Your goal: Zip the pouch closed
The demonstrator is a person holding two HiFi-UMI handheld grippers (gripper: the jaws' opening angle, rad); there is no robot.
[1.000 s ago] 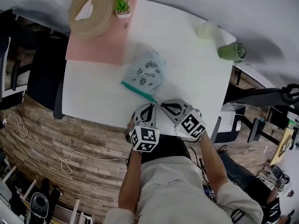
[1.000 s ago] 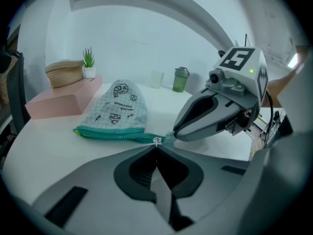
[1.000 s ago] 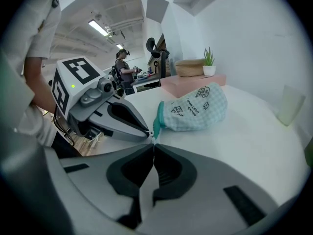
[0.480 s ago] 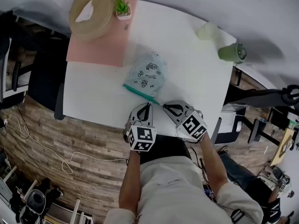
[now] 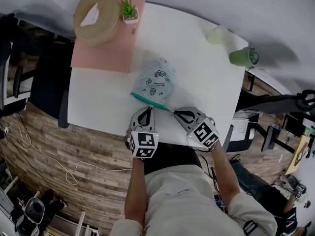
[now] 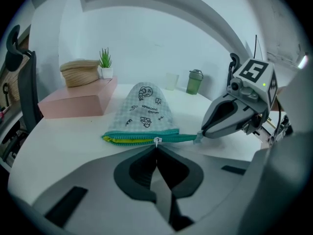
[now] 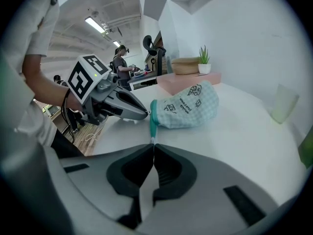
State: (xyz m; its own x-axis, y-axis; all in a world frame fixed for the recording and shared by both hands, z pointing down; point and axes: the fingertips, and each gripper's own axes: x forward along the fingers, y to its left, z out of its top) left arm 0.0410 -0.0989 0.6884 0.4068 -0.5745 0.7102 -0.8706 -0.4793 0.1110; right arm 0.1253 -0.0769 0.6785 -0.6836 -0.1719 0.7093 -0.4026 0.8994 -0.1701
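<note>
Pouch (image 5: pixel 155 80): one, checked fabric, flat on the white counter (image 5: pixel 98 102) near its front edge, zip side toward the person.
Left hand-held gripper (image 5: pixel 146 108): one, clamped on the white zip pull (image 6: pixel 157 141), placed to draw it along.
Right hand-held gripper (image 5: pixel 173 111): one, pinched on the teal zip tail (image 7: pixel 152 131), likely as anchor.
Zip roughly half done; yellow lining shows.
Also: one potted plant (image 5: pixel 129 6), one green cup (image 5: pixel 242 56), one woven basket (image 5: pixel 96 10).

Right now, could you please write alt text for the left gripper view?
The left gripper, jaws shut, pinches the white zipper pull of a mint checked pouch on a white table. The right gripper holds the zipper's end tab; its left stretch gapes, showing yellow.
</note>
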